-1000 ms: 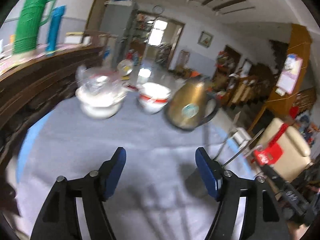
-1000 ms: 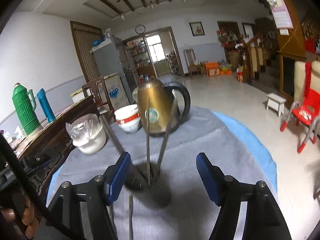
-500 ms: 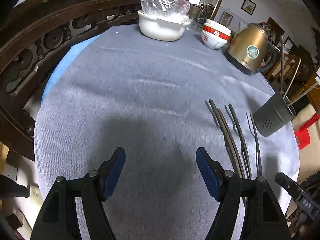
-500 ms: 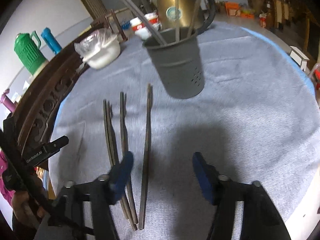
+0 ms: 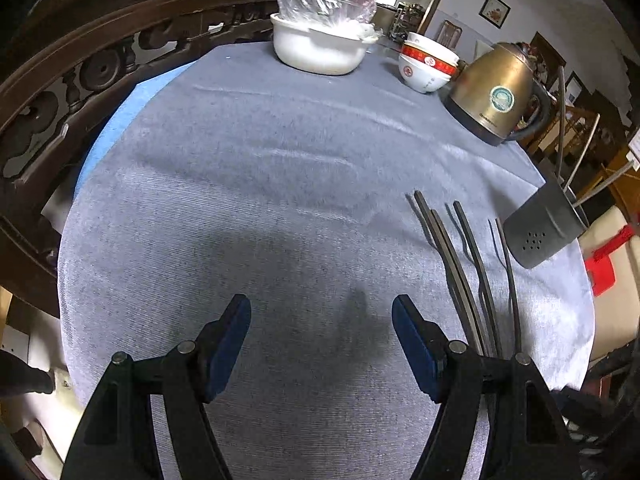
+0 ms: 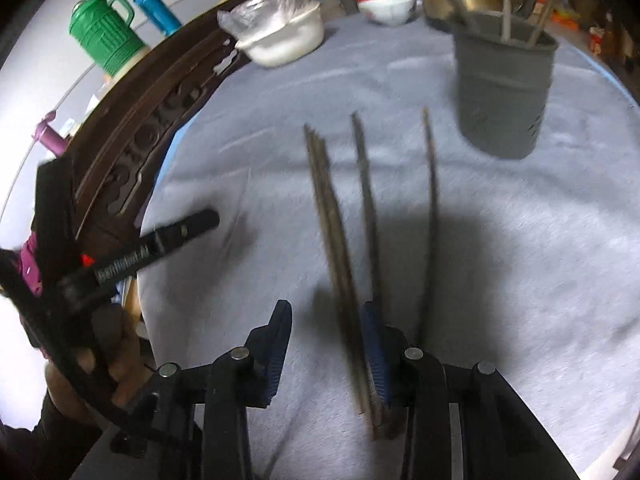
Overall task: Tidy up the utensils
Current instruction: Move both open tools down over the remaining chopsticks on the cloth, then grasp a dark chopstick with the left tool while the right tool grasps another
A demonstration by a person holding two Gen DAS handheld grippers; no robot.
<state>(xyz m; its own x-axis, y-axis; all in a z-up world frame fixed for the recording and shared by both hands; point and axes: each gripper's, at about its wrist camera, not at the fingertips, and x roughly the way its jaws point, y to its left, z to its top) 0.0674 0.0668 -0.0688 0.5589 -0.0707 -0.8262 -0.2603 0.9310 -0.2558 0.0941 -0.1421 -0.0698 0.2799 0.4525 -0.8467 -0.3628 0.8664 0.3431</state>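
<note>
Overhead, both grippers' fingers (image 5: 236, 332) spread above a grey tablecloth (image 5: 260, 184) strewn with chopsticks (image 6: 332, 224), carved wooden furniture (image 5: 80, 68) behind.

Grey-clothed table (image 5: 240, 160), chopsticks (image 5: 460, 264), holder (image 5: 540, 232), kettle (image 5: 496, 92), bowls (image 5: 426, 68)

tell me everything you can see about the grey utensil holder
The grey utensil holder is a dark grey cylindrical cup, matte, maybe plastic or metal, with small drain holes low on its side. It stands upright on the grey tablecloth, beyond the loose chopsticks and apart from them. Three or so sticks lean out of it. The gold kettle sits behind.
</note>
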